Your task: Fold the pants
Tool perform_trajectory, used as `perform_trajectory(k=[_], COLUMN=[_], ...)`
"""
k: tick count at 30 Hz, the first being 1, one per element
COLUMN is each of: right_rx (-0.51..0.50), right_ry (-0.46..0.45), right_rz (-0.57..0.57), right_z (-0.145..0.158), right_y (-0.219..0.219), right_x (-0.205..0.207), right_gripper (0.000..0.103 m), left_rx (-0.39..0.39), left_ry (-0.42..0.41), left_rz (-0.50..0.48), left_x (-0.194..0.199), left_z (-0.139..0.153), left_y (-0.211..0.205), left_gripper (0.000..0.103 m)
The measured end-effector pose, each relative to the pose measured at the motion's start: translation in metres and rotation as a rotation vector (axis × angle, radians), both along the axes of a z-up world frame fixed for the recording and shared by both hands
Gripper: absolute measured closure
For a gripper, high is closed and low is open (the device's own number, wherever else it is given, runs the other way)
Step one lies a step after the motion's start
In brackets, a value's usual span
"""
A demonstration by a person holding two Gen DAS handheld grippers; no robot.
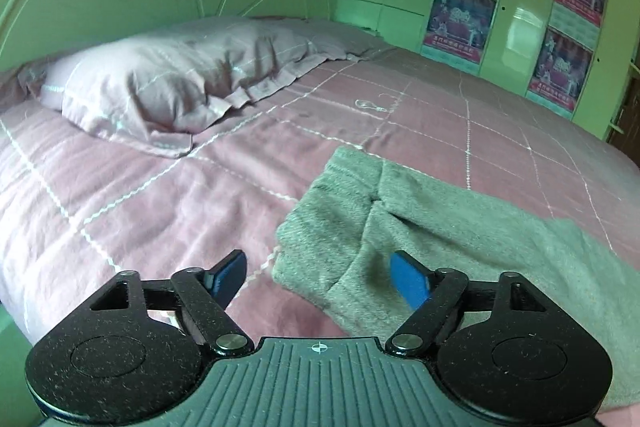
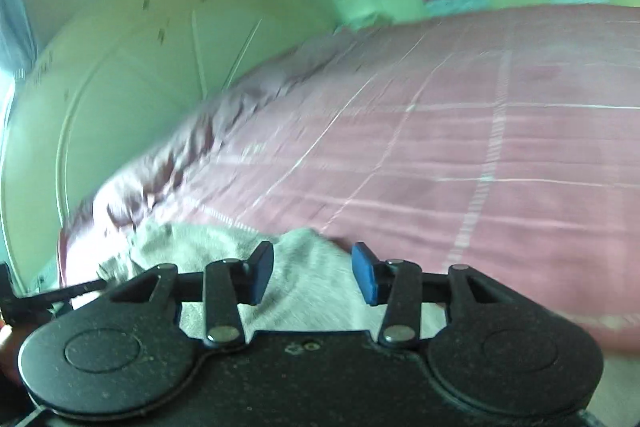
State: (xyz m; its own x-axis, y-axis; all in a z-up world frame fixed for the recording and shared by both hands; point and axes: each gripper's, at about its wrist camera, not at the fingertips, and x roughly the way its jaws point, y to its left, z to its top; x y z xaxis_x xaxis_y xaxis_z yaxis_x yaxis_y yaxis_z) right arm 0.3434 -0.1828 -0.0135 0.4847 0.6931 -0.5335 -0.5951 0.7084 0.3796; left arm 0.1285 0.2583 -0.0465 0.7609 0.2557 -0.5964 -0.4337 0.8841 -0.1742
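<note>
Pink checked bedspread point(image 1: 160, 195), pillow point(image 1: 168, 83) at far side. Grey pants point(image 1: 420, 219) flat on near edge; soft, limp, fleecy. Left gripper point(image 1: 320, 275) spread wide; right gripper point(image 2: 313, 273) likewise, empty. Pinch at hem corners.

Black tongs point(image 1: 320, 277) point(image 2: 313, 273) w/ blue pads, silver rivets

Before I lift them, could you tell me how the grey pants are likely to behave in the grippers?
The grey pants look soft and fleecy, lying creased on the bedspread, so they will probably droop. Likely light and unlikely to slip.
</note>
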Motion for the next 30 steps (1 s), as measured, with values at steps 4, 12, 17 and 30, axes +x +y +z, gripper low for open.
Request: perform_trajectory(k=[4,12,17,30], right_rx=[-0.105,-0.187,-0.237,-0.247], right_ry=[0.017,0.088,0.087,0.025], right_rz=[0.098,0.221,0.263,0.018], right_z=[-0.019,-0.045,-0.051,-0.046], right_y=[0.055,0.077,0.093,0.086], right_x=[0.037,0.058,0.06,0.038], right_gripper=[0.068,0.083,0.092,0.088], left_rx=[-0.108,-0.153,-0.129,-0.102], left_ry=[-0.012,-0.008,-0.023,-0.042], left_rz=[-0.014,-0.043,-0.057,-0.029], left_x=[0.011,0.032,0.032,0.024], left_z=[-0.013,-0.027,-0.029,-0.034], left_y=[0.019,0.031,0.029,0.038], left_gripper=[0.038,0.047,0.054,0.032])
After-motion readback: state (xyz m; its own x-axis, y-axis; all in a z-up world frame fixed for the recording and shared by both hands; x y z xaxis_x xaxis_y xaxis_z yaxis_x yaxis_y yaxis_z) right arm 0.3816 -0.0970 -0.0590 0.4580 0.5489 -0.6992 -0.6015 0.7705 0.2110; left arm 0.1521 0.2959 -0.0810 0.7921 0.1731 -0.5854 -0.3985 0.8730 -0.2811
